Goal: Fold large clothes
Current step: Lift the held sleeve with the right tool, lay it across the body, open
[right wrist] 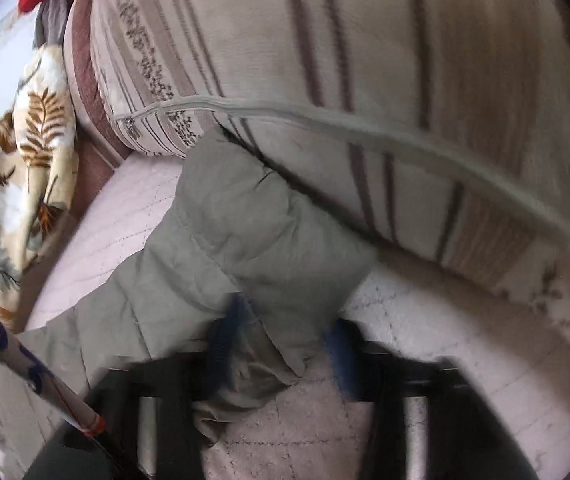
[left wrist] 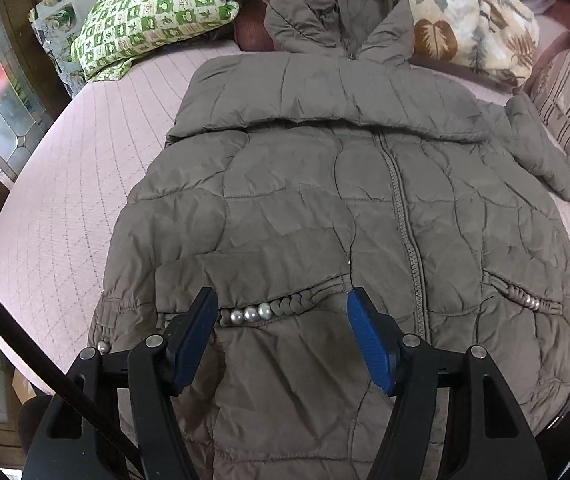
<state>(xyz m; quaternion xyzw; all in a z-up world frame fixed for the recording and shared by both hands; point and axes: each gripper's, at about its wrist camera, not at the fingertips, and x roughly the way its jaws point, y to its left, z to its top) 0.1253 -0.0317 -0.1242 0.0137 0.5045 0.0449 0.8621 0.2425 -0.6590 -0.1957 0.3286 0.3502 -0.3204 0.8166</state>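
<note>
A grey-brown quilted hooded jacket [left wrist: 305,200] lies front-up on a pink quilted bed [left wrist: 65,200], its hood [left wrist: 337,12] at the far end. One sleeve is folded flat across the chest. The other sleeve [left wrist: 545,152] stretches out to the right. My left gripper [left wrist: 281,300] hovers open over the lower front, with the pocket's silver beads [left wrist: 251,313] between its blue pads. In the blurred right wrist view, that outstretched sleeve [right wrist: 253,232] lies with its cuff between the fingers of my right gripper [right wrist: 285,320], whose pads stand apart.
A green-checked pillow [left wrist: 153,16] and a leaf-print blanket [left wrist: 465,20] are piled beyond the hood. A striped cushion [right wrist: 405,80] presses against the sleeve on the right. A glass-paned wooden door stands at the bed's left edge.
</note>
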